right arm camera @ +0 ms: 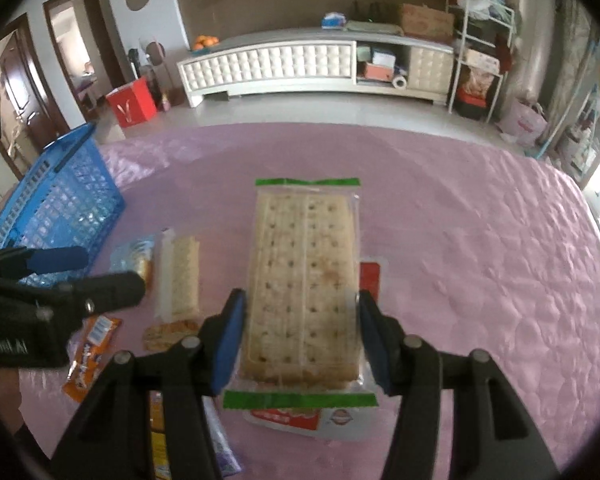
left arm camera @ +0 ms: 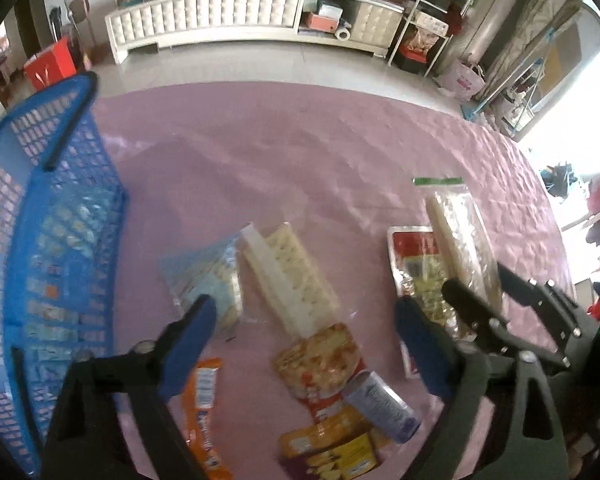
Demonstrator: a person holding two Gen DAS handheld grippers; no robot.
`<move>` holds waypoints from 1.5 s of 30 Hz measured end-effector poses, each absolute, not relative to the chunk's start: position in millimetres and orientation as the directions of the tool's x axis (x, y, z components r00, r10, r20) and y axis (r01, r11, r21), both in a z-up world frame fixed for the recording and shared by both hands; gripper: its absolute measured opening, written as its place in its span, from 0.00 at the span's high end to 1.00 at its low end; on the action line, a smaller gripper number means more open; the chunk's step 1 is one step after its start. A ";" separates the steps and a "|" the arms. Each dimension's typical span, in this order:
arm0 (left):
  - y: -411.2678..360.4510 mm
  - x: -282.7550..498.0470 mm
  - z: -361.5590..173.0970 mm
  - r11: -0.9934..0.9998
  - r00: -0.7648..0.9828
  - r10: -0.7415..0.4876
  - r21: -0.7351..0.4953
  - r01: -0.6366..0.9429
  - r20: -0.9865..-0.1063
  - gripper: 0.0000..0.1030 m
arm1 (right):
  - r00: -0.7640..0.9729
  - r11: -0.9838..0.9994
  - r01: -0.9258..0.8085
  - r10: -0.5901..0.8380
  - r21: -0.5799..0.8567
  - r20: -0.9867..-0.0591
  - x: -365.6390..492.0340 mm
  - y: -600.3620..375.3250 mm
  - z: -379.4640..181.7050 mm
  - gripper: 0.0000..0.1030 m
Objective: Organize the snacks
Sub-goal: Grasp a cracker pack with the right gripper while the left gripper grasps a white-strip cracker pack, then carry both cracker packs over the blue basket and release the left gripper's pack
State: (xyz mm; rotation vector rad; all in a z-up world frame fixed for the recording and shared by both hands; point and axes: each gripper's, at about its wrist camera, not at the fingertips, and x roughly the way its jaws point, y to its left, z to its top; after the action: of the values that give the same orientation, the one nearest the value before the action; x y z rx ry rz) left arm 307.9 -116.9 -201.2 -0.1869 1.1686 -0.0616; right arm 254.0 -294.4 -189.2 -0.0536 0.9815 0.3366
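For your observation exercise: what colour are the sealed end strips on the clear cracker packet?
Green, clearest in the right wrist view on the clear cracker packet.

A round table under a quilted pink cloth (right arm camera: 480, 240) carries a blue plastic lattice basket (left arm camera: 60, 240) at its left edge, a clear-wrapped pale cracker pack (left arm camera: 288, 276), an orange snack sachet (left arm camera: 204, 408), a red-labelled packet (left arm camera: 416, 248) and a small purple can (left arm camera: 384, 406).

Glossy clear-plastic cracker pack (right arm camera: 305, 280), quilted pink cloth table cover (right arm camera: 460, 240), blue plastic lattice basket (left arm camera: 52, 240).
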 end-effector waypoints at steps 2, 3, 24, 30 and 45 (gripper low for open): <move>-122.6 315.1 -207.0 0.982 0.368 -0.145 -0.180 -0.063 -0.919 0.27 | 0.499 0.950 -0.292 0.249 0.109 -0.830 259.3 -294.8 -192.7 0.43; -124.9 319.0 -210.7 0.983 0.357 -0.135 -0.169 -0.067 -0.924 0.27 | 0.492 0.952 -0.286 0.247 0.113 -0.835 261.5 -297.1 -195.3 0.43; -139.0 360.3 -264.9 0.992 0.275 -0.017 -0.051 -0.115 -0.961 0.49 | 0.449 0.948 -0.282 0.266 0.147 -0.853 266.8 -308.6 -206.9 0.43; -138.0 332.7 -254.1 0.994 0.298 -0.062 -0.088 -0.073 -0.953 0.53 | 0.435 0.951 -0.267 0.262 0.154 -0.862 262.2 -307.2 -211.3 0.43; -113.1 259.0 -149.9 0.995 0.495 -0.093 -0.090 0.031 -0.864 0.54 | 0.509 0.947 -0.283 0.282 0.152 -0.813 217.3 -275.2 -139.3 0.43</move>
State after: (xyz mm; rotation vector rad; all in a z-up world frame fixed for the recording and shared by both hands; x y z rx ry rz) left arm 259.0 -113.1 -149.9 -0.0652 1.0504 -0.0755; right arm 217.3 -275.2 -139.3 -0.0005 0.9797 0.3402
